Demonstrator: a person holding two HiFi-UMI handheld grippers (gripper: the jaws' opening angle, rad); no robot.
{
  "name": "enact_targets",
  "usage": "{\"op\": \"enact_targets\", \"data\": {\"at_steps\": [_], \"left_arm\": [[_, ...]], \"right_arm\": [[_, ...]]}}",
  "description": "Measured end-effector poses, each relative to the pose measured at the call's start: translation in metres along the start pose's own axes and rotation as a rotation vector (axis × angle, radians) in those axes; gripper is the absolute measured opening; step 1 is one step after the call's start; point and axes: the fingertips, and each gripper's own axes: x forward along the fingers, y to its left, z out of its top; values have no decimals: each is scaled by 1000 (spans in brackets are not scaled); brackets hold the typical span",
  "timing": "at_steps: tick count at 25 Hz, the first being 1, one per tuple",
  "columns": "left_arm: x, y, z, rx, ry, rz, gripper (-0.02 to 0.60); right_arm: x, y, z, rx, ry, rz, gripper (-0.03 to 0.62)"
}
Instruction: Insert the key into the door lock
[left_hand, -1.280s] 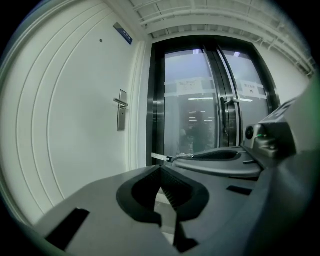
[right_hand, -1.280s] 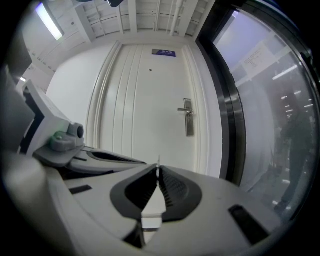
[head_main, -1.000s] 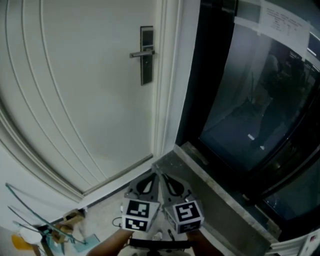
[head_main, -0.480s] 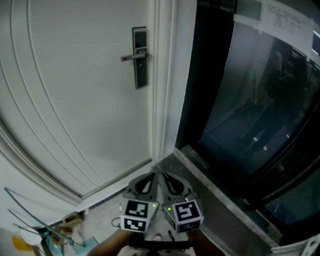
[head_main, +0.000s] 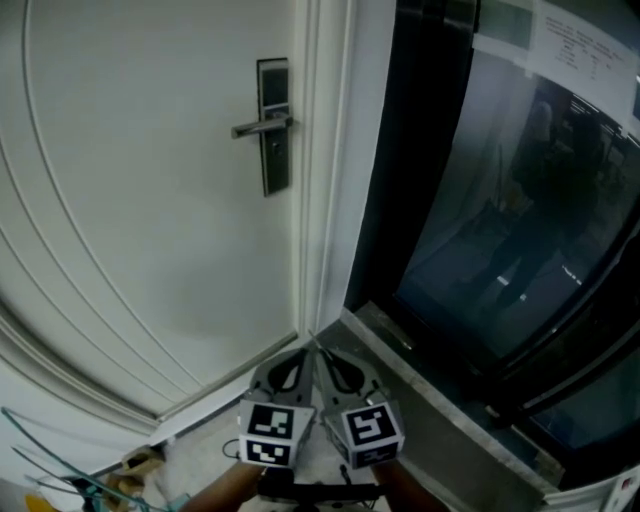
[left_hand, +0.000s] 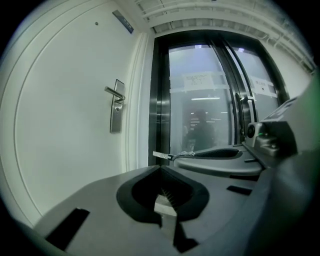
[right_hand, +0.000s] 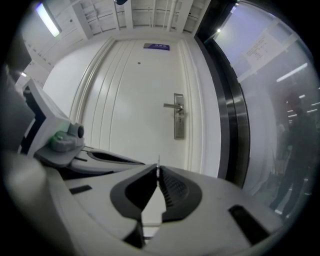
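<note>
Looking down in the head view: left gripper (head_main: 300, 358) and right gripper (head_main: 333, 358) sit side by side at the bottom, tips nearly touching, both aimed at the foot of the white door (head_main: 150, 200). Lock plate (head_main: 272, 125) with lever handle (head_main: 258, 127) is ahead of and above both tools, well apart from them. Dark glass panel (head_main: 500, 200) is off to the right gripper's side. Grey stone sill (head_main: 430, 380) lies just ahead-right of the tips.

Left gripper view: left gripper (left_hand: 161, 169) jaws clenched together, nothing between them. Right gripper's body is just beside it on its right. The key (left_hand: 162, 156) blade pokes out of that tool's tips, flat side showing. Lock plate (left_hand: 116, 106) is far ahead, up-left of the tips.

Right gripper view: right gripper (right_hand: 158, 169) jaws clamped on the key (right_hand: 158, 161), seen edge-on as a thin sliver past the tips. Lock plate (right_hand: 179, 120) is ahead, slightly right of and above the key tip, well apart. Key not in the lock.
</note>
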Motion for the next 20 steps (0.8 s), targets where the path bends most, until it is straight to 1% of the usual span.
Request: {"op": "enact_targets", "data": {"at_steps": [5, 11, 13, 16, 20], "left_arm": [[28, 37, 12, 0, -5, -24, 3], [53, 78, 28, 5, -19, -62, 3], [59, 89, 35, 2, -26, -77, 3], [67, 103, 45, 3, -40, -100, 3], [76, 125, 49, 7, -37, -117, 3]], "right_arm": [[44, -9, 12, -4, 0, -31, 21], [91, -12, 32, -35, 4, -56, 21], [105, -13, 40, -65, 5, -62, 21], [122, -16, 51, -137, 7, -88, 20], [139, -20, 67, -232, 3, -123, 20]]}}
